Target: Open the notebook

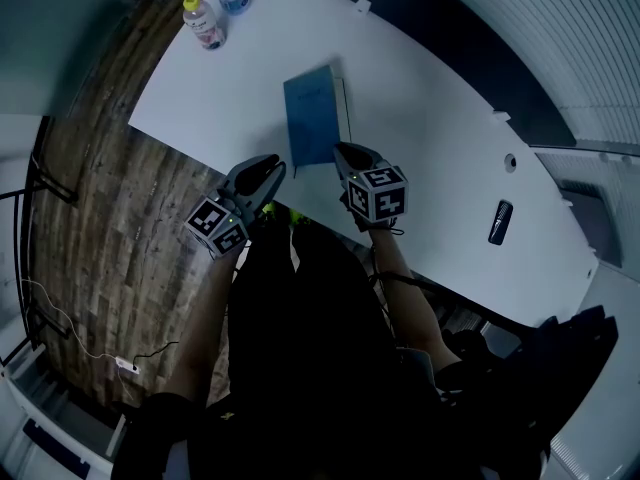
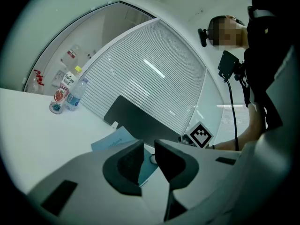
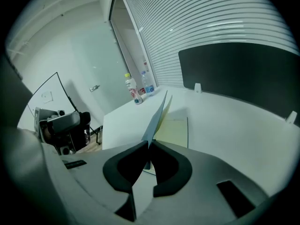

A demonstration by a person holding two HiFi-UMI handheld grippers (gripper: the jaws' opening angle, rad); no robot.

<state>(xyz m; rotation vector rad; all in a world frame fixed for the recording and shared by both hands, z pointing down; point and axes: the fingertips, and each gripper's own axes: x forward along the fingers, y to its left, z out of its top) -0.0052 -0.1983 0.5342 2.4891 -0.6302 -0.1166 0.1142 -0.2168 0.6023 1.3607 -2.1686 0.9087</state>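
A blue notebook (image 1: 313,116) lies on the white table (image 1: 440,108), close to the near edge. My right gripper (image 1: 340,152) is at its near right corner, shut on the blue cover (image 3: 157,116). The cover stands lifted on edge, with a yellow page (image 3: 174,130) showing flat beneath it. My left gripper (image 1: 275,165) hovers just left of the notebook's near end. In the left gripper view the left gripper (image 2: 149,145) has a narrow gap between its jaws with nothing in it, and the notebook (image 2: 111,141) lies beyond.
Two drink bottles (image 1: 205,23) stand at the table's far left corner. A small black device (image 1: 500,222) lies on the table at the right. A dark panel (image 3: 234,74) rises along the far side. Wood floor (image 1: 90,218) lies beyond the table's left edge.
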